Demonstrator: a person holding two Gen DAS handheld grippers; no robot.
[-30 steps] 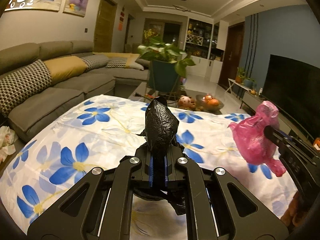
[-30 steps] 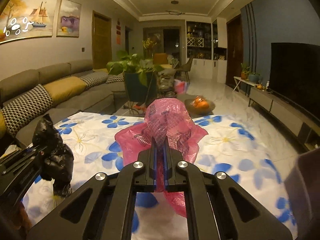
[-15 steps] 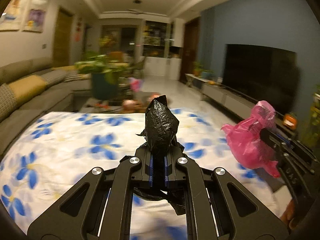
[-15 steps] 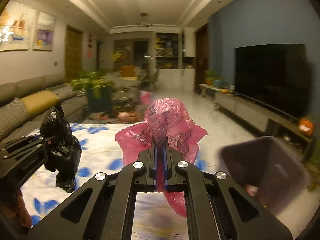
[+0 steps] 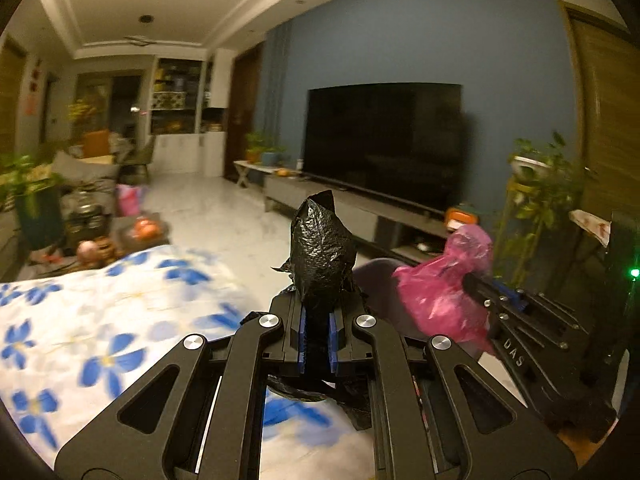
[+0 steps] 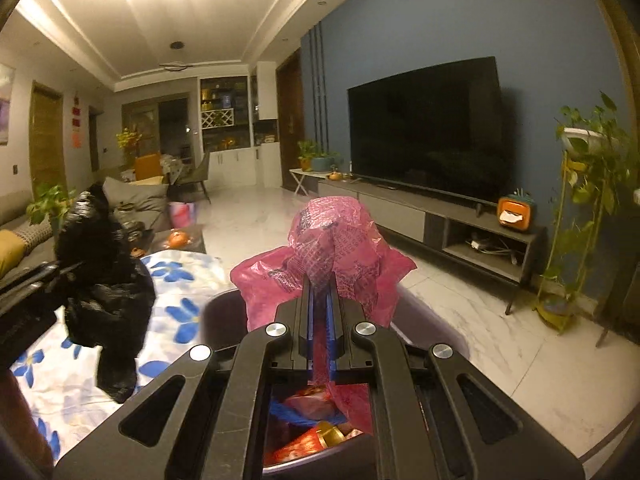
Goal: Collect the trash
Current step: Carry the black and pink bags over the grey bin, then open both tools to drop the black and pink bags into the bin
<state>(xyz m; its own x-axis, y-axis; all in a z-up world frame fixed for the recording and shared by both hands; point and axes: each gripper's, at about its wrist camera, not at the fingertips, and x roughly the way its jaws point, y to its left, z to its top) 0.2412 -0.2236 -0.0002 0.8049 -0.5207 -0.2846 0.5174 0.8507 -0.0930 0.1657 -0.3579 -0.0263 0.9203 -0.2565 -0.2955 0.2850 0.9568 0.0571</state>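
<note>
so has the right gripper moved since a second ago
Yes. The right gripper, shut on the pink bag, has swung right: off the floral cloth toward the tv, now above the bin.

Warm dim ceiling light, fisheye edges, blur

Crinkled glossy black plastic bag (image 5: 322, 248); thin pink plastic bag (image 6: 332, 264); polished marble-look floor (image 6: 472, 320); floral cloth (image 5: 100, 320).

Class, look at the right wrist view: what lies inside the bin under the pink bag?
Inside the bin, red and gold wrappers show below the pink bag. The right tongs cover the rest.
</note>
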